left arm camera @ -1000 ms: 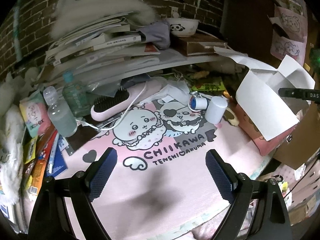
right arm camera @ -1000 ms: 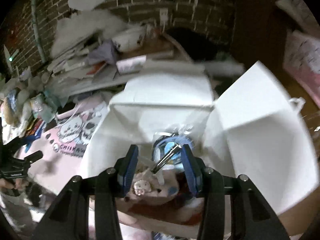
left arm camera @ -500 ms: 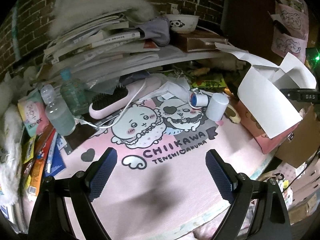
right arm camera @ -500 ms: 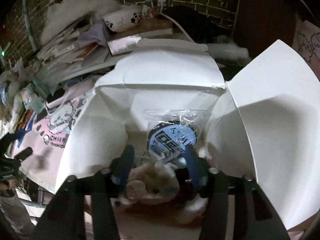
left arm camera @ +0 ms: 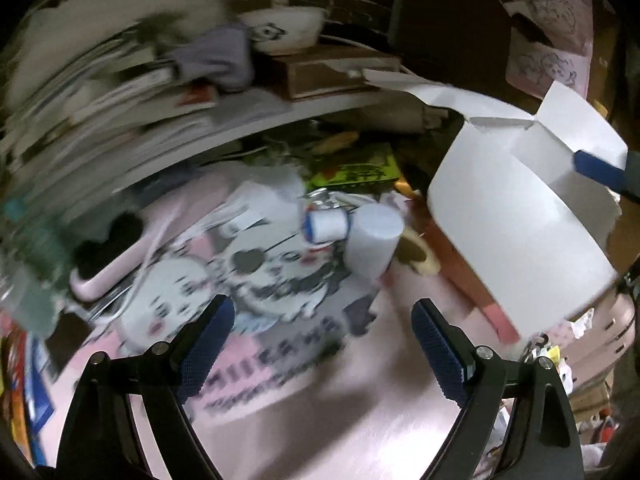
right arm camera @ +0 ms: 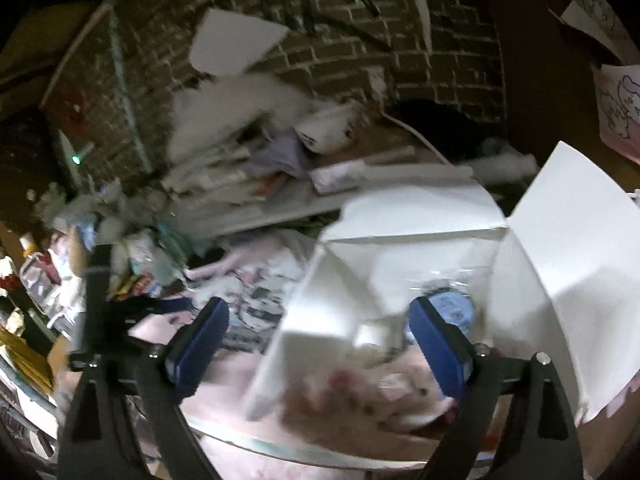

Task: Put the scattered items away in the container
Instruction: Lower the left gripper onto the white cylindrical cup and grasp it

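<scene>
Now our right gripper jaws are opening, empty, by the white box; its item is dropped inside. Our left gripper, open, nears the white cup.

Dim room; brown brick wall behind; white shelf, seemingly piled with papers.

Showing matt white card on the box flaps; smooth printed pink mat catching a soft sheen; rough brick wall; knurled blue rubbery pads; glossy ceramic bowl.
</scene>
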